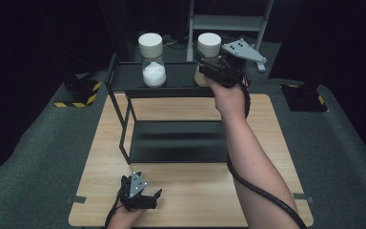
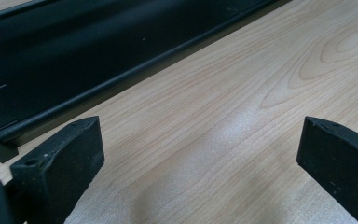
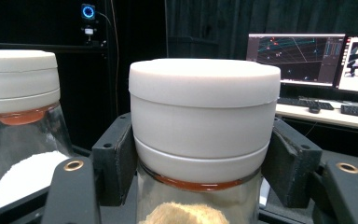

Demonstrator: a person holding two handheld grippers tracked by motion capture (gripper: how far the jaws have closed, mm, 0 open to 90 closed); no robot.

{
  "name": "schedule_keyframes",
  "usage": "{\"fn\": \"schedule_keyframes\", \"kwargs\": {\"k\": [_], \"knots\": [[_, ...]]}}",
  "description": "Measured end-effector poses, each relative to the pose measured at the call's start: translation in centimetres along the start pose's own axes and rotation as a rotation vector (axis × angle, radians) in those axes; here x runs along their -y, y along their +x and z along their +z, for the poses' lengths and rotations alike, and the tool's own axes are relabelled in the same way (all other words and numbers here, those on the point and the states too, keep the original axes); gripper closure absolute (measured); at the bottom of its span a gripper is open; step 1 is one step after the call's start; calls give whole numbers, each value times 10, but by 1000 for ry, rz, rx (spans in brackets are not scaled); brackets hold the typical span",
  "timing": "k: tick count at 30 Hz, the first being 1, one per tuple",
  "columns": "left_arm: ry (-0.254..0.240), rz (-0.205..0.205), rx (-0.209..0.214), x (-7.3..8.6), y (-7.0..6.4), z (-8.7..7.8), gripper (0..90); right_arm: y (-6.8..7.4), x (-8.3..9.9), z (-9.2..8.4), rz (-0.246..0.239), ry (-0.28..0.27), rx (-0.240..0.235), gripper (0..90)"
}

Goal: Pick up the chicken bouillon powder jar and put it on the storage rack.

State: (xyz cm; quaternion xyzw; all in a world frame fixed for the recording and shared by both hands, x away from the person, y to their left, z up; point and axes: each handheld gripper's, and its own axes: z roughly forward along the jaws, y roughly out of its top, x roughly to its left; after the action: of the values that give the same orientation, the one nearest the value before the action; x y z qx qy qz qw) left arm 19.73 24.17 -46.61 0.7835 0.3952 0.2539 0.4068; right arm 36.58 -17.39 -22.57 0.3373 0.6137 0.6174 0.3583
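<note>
Two glass jars with white lids stand on the top shelf of a black rack [image 1: 124, 78]. The left jar [image 1: 152, 59] holds white powder and also shows in the right gripper view [image 3: 18, 93]. My right gripper [image 1: 205, 64] is shut on the right jar [image 1: 208, 45], its pads pressed against the white lid [image 3: 205, 121] from both sides; tan contents show below. My left gripper [image 1: 145, 198] rests low over the wooden table [image 1: 190, 191] near its front edge, jaws wide apart with only bare wood [image 2: 200, 140] between them.
The rack's lower shelf [image 1: 181, 140] sits on the table ahead of the left gripper, its black edge [image 2: 98, 79] close by. Monitors [image 3: 307, 56] and a keyboard stand behind the rack. Grey floor surrounds the table.
</note>
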Motion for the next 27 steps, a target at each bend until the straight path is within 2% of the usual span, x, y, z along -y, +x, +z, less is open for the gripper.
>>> {"fn": "schedule_keyframes", "kwargs": {"k": [9, 14, 17, 18, 20, 27], "knots": [[2, 0, 2, 0, 0, 0, 10, 0, 1, 0, 2, -1, -1, 335], [1, 7, 1, 0, -1, 0, 10, -2, 1, 0, 31, 4, -7, 222], [1, 8, -1, 0, -1, 0, 10, 0, 1, 0, 27, 4, 6, 120], [1, 8, -1, 0, -1, 0, 10, 0, 2, 0, 34, 3, 6, 59], [2, 8, 0, 0, -1, 0, 10, 1, 2, -1, 39, 5, 13, 20], [3, 10, -1, -1, -1, 0, 10, 0, 5, -5, 39, -4, 4, 0]]}}
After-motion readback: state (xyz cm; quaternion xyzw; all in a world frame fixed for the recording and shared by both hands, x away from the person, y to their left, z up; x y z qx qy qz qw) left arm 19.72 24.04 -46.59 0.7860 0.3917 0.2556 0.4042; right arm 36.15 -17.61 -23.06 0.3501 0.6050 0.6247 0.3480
